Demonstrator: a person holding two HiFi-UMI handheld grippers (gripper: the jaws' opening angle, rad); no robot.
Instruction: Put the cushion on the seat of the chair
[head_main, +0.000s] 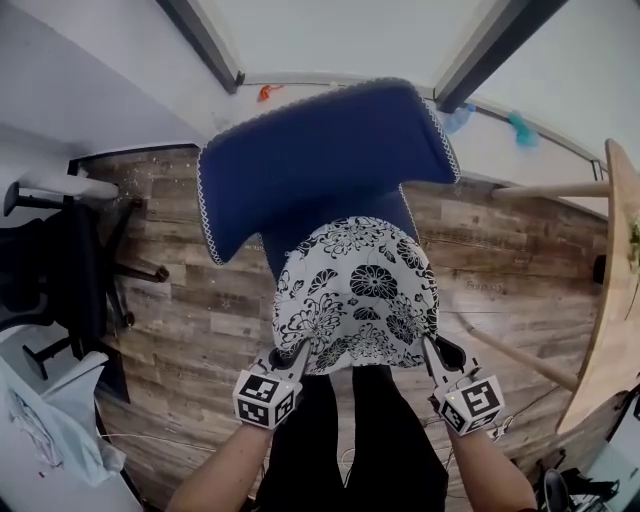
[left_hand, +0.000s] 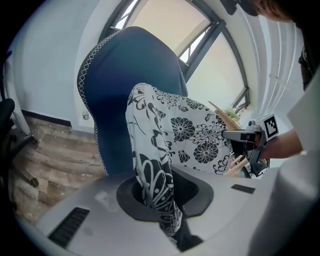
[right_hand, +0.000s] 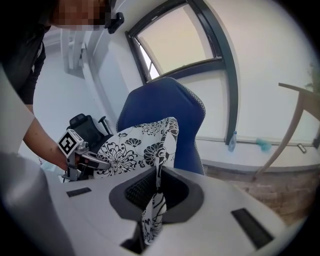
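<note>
A white cushion (head_main: 358, 290) with black flowers hangs over the seat of a blue chair (head_main: 320, 150), in front of its white-stitched backrest. I hold it by its two near corners. My left gripper (head_main: 298, 358) is shut on the cushion's left corner, and cloth runs between its jaws in the left gripper view (left_hand: 160, 200). My right gripper (head_main: 432, 352) is shut on the right corner, the fabric pinched edge-on in the right gripper view (right_hand: 157, 195). The cushion (left_hand: 190, 135) hides most of the seat. Each gripper view shows the other gripper across the cushion (right_hand: 135, 145).
A black office chair (head_main: 60, 270) stands at the left on the wooden floor (head_main: 520, 250). A light wooden table (head_main: 615, 300) with slanted legs is at the right. Behind the blue chair are a window sill and dark window frames (right_hand: 220, 55).
</note>
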